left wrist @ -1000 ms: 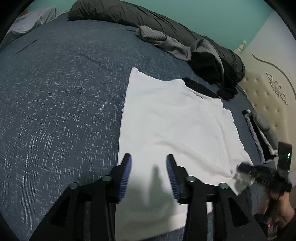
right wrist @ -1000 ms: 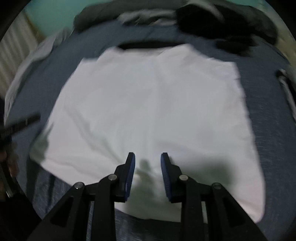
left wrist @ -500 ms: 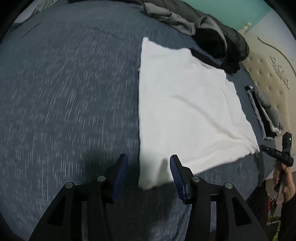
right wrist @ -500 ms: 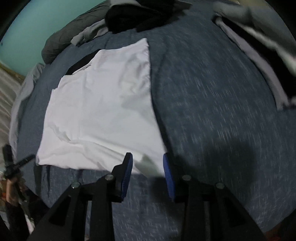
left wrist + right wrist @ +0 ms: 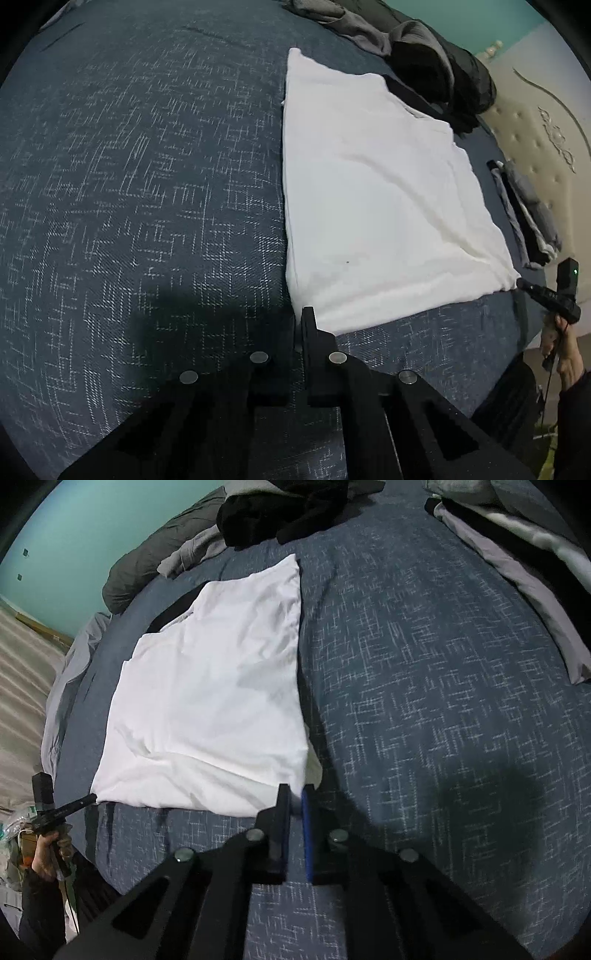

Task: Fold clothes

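A white garment (image 5: pixel 388 206) lies flat on the dark blue bedspread (image 5: pixel 147 184). In the left wrist view my left gripper (image 5: pixel 299 314) is shut, its tips pinching the garment's near left corner. The right wrist view shows the same garment (image 5: pixel 214 686), with my right gripper (image 5: pixel 295 794) shut on its near right corner; a sliver of white cloth shows between the pads. Each view also catches the other gripper at the opposite corner: the right gripper (image 5: pixel 519 283) and the left gripper (image 5: pixel 94 796).
A heap of dark and grey clothes (image 5: pixel 424 48) lies beyond the garment's far edge. A folded stack of grey and black clothes (image 5: pixel 524 218) rests beside a padded headboard (image 5: pixel 535 122). The bed's near edge runs just below the garment's hem.
Both grippers slid apart from the middle of the near hem to its two corners, then closed on the cloth there. The garment still lies flat.
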### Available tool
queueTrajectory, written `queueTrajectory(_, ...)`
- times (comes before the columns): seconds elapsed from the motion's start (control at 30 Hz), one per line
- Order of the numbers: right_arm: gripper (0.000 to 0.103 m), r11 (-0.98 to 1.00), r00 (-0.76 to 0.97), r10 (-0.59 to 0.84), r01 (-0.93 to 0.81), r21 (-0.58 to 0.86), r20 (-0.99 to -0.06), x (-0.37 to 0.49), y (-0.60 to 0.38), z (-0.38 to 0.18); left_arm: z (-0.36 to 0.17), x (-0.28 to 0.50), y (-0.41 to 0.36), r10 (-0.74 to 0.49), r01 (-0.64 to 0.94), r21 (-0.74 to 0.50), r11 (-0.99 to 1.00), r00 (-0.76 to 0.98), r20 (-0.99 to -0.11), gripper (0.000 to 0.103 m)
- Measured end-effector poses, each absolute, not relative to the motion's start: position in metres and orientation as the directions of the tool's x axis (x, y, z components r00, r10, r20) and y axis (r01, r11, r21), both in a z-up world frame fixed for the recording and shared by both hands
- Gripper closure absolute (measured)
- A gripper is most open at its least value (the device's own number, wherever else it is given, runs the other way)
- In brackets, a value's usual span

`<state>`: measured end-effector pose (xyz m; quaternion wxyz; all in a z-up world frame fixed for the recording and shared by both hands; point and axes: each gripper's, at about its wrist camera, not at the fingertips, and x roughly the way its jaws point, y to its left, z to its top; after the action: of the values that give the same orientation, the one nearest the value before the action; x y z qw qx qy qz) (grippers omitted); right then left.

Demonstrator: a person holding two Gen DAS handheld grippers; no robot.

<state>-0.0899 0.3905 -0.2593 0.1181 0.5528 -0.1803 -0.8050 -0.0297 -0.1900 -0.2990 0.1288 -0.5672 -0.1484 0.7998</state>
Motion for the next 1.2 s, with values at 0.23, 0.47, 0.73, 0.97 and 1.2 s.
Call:
queueTrajectory(0.23,0.099,-0.895,-0.399,-0.417,0.028,0.444,-0.816,-0.081,0.409,-0.231,-0.268,-0.017,-0.204,0.395,-0.075,-0.397,-0.915,-0.374,-0.839,0.101)
queueTrajectory(0.47,0.099,-0.94,-0.315,-0.328,0.012,0.341,-0.891,-0.083,0.41,-0.264,-0.29,-0.014,-0.208,0.388,-0.078,-0.383,-0.92,-0.314,-0.867,0.1)
queueTrajectory(0.73,0.087,-0.949,-0.29,-0.305,0.01,0.315,-0.907,-0.092,0.404,-0.272,-0.3,-0.016,-0.2,0.368,-0.085,-0.359,-0.929,-0.292,-0.883,0.097)
queueTrajectory(0.97,0.073,-0.949,-0.397,-0.297,0.026,0.313,-0.868,-0.108,0.407,-0.235,-0.279,-0.029,-0.205,0.33,-0.079,-0.323,-0.943,-0.34,-0.881,0.065)
queueTrajectory(1.2,0.073,-0.902,-0.423,-0.424,0.118,0.416,-0.8,-0.14,0.336,-0.217,-0.279,-0.044,-0.206,0.328,-0.042,-0.338,-0.94,-0.377,-0.866,0.063)
